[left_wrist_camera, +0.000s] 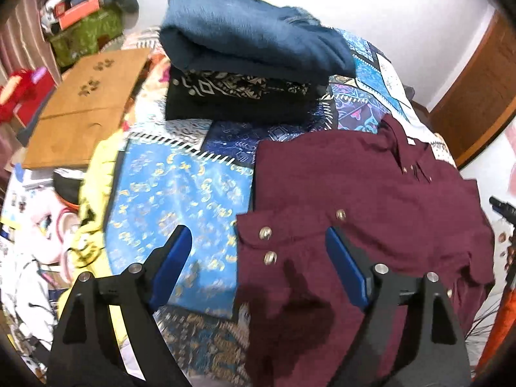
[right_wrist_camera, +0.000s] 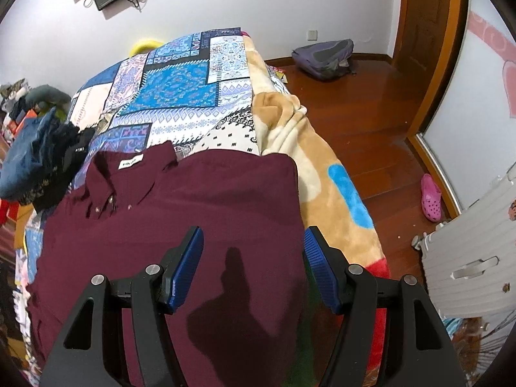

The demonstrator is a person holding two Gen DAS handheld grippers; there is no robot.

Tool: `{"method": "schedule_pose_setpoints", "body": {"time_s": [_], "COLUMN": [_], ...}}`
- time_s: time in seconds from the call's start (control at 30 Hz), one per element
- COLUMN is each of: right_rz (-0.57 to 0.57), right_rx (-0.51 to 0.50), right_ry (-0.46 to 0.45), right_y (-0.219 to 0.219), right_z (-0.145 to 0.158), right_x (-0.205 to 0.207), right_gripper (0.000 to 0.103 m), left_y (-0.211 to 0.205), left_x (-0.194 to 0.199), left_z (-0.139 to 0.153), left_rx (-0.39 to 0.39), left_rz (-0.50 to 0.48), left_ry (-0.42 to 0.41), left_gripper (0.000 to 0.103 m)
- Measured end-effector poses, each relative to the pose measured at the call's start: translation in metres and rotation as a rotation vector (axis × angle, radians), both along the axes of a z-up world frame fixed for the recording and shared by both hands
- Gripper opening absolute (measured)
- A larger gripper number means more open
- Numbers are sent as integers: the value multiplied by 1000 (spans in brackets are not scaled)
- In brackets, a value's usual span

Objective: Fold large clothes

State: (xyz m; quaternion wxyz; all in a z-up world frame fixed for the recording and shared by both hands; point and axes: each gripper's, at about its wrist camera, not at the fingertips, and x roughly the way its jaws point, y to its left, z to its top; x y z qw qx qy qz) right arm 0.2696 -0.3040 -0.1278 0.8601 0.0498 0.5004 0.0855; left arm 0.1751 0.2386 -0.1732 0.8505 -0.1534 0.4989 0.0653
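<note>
A bed with a blue patchwork quilt (right_wrist_camera: 180, 90) is carrying the maroon button-up cotton shirt (right_wrist_camera: 180, 213), lying partly folded; soft and limp, it is likely best pinched at an edge. The left gripper (left_wrist_camera: 258, 251) and right gripper (right_wrist_camera: 253, 251) are hovering wide open, holding nothing.

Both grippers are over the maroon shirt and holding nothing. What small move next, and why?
Probably lower the left gripper onto the buttoned cuff of the maroon shirt and pinch it. The shirt lies spread on the bed, both grippers are open, and the right gripper straddles the shirt's right edge.
</note>
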Motion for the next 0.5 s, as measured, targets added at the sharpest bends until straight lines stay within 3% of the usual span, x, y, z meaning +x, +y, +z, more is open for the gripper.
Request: {"method": "schedule_pose_setpoints", "body": {"time_s": [0.27, 0.37, 0.5], "right_rz": [18, 22, 61], "right_rx": [88, 125, 110], "right_ry": [104, 143, 143], "right_y": [-7, -13, -11], "right_z": [-25, -35, -40], "right_x": [28, 40, 55], "right_gripper": [61, 61, 61], "left_y": [13, 23, 30], "left_x": [72, 90, 100], "left_z": [-76, -104, -114], "left_rx": [-145, -239, -353], "left_rz": [-22, -8, -21], "left_ry": [99, 129, 96], "left_gripper": [84, 84, 84]}}
